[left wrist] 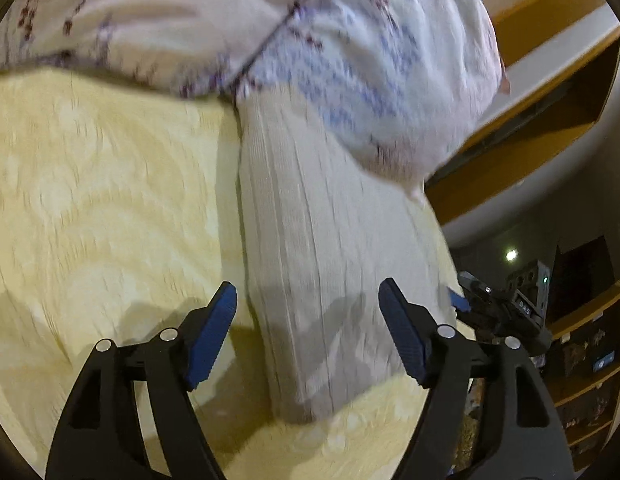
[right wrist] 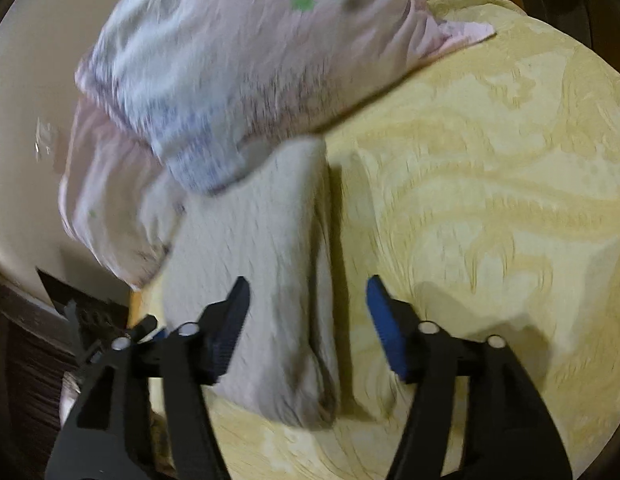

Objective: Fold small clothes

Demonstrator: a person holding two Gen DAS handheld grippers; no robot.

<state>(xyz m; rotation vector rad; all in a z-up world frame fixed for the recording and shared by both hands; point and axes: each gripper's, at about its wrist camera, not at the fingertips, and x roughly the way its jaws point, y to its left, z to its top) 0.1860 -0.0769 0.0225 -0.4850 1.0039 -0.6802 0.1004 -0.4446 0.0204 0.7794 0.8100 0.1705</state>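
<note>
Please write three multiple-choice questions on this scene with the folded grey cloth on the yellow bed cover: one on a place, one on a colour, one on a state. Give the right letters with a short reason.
1. Where does the far end of the grey ribbed cloth lie?
A. under the edge of the floral pillow
B. on a wooden shelf
C. on the floor

2. What colour are the pads on the left gripper?
A. red
B. blue
C. green

3. How do the jaws of the right gripper stand?
A. shut on the cloth
B. shut on the pillow
C. open, holding nothing

Answers:
1 A: the pillow covers the cloth's far end in both views.
2 B: both pads show blue against the black frame.
3 C: the jaws stand apart above the cloth and the yellow bed cover, pressing on neither.
</note>
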